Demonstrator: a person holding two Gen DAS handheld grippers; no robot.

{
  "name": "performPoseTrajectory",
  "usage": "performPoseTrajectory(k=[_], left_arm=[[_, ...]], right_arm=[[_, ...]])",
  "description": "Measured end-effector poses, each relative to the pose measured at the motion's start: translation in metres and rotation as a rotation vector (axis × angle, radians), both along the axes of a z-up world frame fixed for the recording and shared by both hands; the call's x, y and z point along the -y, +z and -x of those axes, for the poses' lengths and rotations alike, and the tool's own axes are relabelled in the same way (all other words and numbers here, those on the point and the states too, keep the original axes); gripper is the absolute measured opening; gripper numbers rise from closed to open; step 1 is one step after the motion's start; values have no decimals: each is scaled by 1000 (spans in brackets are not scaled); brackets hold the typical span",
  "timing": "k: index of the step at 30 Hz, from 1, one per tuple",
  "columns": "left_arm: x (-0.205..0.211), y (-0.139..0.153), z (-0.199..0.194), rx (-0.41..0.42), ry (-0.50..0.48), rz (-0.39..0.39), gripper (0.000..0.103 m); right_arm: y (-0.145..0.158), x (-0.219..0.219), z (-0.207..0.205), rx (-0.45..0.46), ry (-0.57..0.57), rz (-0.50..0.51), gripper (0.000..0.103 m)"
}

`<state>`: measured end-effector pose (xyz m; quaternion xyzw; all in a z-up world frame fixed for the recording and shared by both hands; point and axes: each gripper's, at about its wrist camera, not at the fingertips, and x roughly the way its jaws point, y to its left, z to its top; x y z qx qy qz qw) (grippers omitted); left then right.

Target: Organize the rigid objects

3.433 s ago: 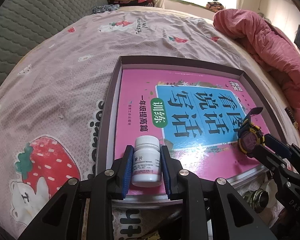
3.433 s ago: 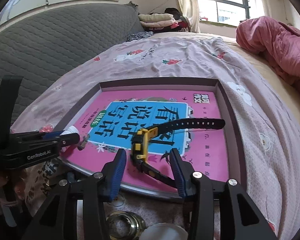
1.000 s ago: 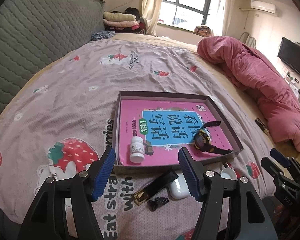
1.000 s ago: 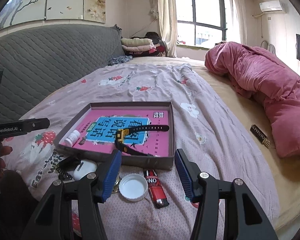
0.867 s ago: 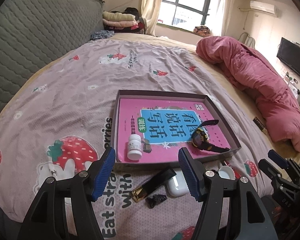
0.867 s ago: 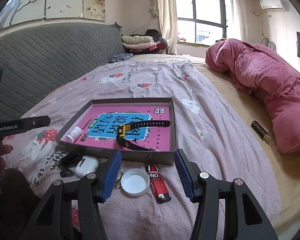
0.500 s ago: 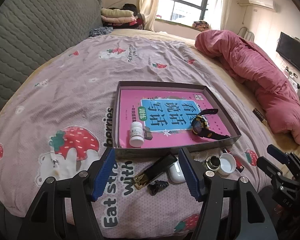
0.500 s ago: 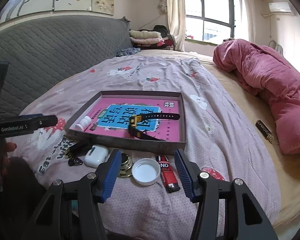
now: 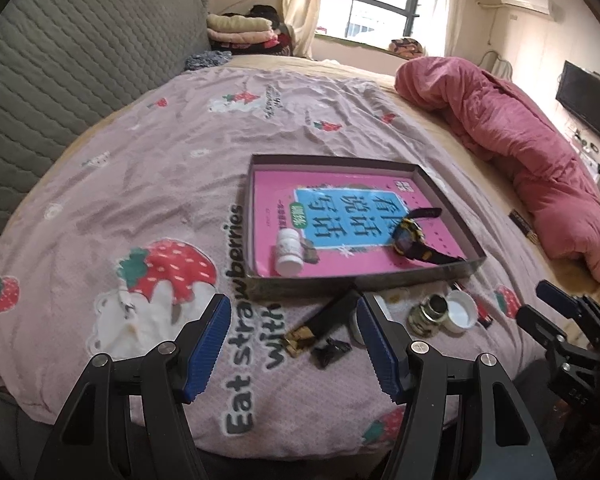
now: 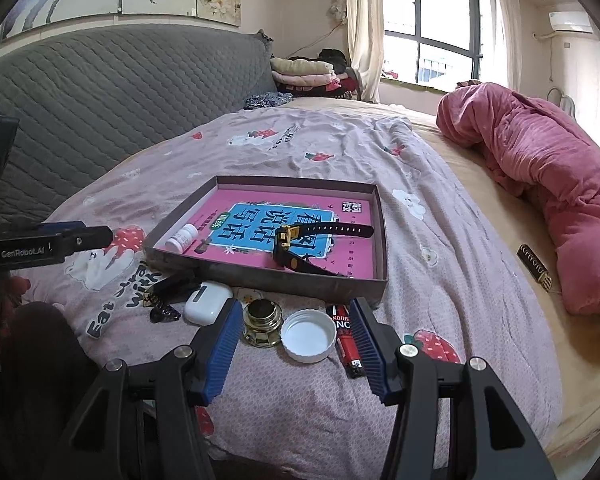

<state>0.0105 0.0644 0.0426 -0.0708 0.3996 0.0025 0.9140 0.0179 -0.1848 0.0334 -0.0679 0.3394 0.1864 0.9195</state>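
Your two grippers hover spread and empty over a bed, short of a shallow box.

Left gripper (image 9: 294, 338) and right gripper (image 10: 292, 338) grasp nothing. Inside the box (image 10: 260, 274) lie a pill bottle (image 10: 182, 237) and wristwatch (image 10: 290, 246); earbud case (image 10: 208, 304), jar (image 10: 262, 320), cap (image 10: 308, 335) and lighter (image 10: 346, 336) sit just before it.

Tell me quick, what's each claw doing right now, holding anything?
Left claw: open, holding nothing, above the bedspread.
Right claw: open, holding nothing, above the white cap.
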Motion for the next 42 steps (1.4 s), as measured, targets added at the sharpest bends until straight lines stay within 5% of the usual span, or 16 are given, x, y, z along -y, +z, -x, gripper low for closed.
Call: performPoseTrajectory(k=[16,42], left_arm=[[30,-32,10,-103,-89,-11,67],[36,-58,1,-187,-94,44,67]], right_arm=[[-8,-5,1,-37,22,14,55],[-26,-2,-7,-96,20,23,55]])
